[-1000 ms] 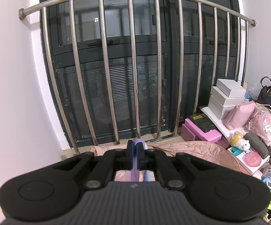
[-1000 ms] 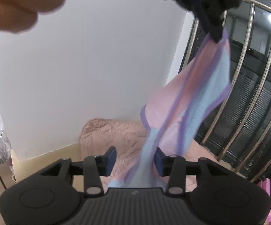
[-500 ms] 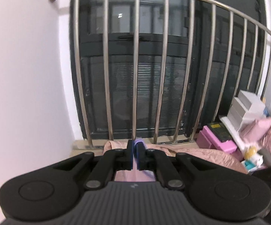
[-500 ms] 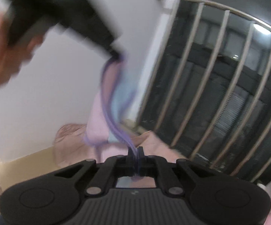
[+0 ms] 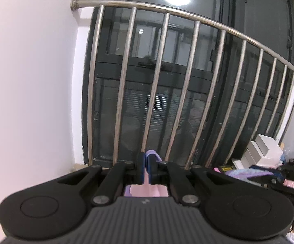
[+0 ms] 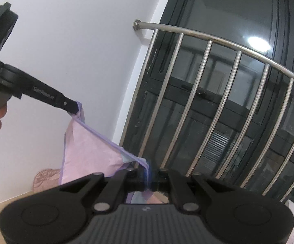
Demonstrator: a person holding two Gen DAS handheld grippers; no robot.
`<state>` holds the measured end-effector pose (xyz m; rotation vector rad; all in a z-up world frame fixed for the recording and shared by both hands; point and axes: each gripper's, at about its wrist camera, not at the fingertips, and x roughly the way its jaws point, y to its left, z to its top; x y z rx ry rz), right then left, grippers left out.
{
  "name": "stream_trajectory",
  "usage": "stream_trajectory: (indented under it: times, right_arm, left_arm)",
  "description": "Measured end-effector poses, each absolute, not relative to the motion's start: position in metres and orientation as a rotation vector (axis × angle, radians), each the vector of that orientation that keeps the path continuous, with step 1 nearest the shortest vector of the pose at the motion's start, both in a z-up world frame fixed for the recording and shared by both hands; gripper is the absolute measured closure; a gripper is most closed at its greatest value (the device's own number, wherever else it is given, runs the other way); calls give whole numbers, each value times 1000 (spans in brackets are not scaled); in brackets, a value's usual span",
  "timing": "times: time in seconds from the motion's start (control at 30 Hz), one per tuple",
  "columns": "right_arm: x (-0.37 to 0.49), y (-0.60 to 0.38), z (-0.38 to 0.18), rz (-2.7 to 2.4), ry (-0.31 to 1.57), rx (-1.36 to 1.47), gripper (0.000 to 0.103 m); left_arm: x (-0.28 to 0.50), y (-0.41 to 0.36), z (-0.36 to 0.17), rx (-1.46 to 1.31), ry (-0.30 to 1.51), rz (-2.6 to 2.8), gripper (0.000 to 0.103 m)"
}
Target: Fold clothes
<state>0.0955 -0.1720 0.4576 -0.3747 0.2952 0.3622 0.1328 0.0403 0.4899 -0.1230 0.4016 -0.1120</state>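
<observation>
1. Steel window bars (image 6: 204, 105) and a pale wall backed the scene.
2. Held aloft between both tools, the pink garment (image 6: 86, 150) hung by its purple-trimmed edge, stretched taut.
3. At far left, the left gripper (image 6: 76, 109) was clamped on one corner; nearer, the right gripper (image 6: 148, 174) was pinched shut on the hem.
4. Each bite looked thin; spreading further could likely pull a corner free, dropping the cloth onto the quilt (image 6: 43, 177).

Floor (image 6: 10, 200) by the wall, bearing a pink quilted mat (image 6: 45, 175); white boxes (image 5: 263, 149) stacked by the railing.
</observation>
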Motion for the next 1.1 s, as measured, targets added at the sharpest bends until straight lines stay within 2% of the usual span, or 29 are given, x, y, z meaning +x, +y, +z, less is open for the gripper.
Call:
stream_trajectory:
  times: [0.23, 0.33, 0.43, 0.47, 0.53, 0.57, 0.8, 0.93, 1.1]
  right_arm:
    - [120, -158, 443, 432, 305, -345, 101]
    - [133, -155, 436, 497, 305, -233, 101]
    - [124, -146, 416, 625, 342, -239, 101]
    - [120, -143, 408, 663, 361, -263, 98]
    - [113, -145, 397, 680, 376, -282, 75]
    - [110, -149, 393, 672, 377, -291, 72]
    - [103, -195, 391, 542, 349, -307, 68]
    - [107, -189, 380, 384, 288, -451, 67]
    - [127, -190, 377, 337, 314, -439, 68]
  left_arm:
    - [193, 13, 507, -31, 363, -158, 101]
    - [207, -22, 519, 29, 319, -282, 100]
    - [213, -63, 507, 144, 308, -386, 100]
    - [216, -71, 497, 170, 321, -410, 100]
    - [221, -88, 476, 222, 347, -457, 100]
    - [223, -92, 463, 245, 361, -477, 100]
    - [232, -96, 405, 278, 469, -526, 100]
    - [227, -98, 402, 270, 469, -567, 100]
    - [214, -99, 412, 265, 447, -612, 101]
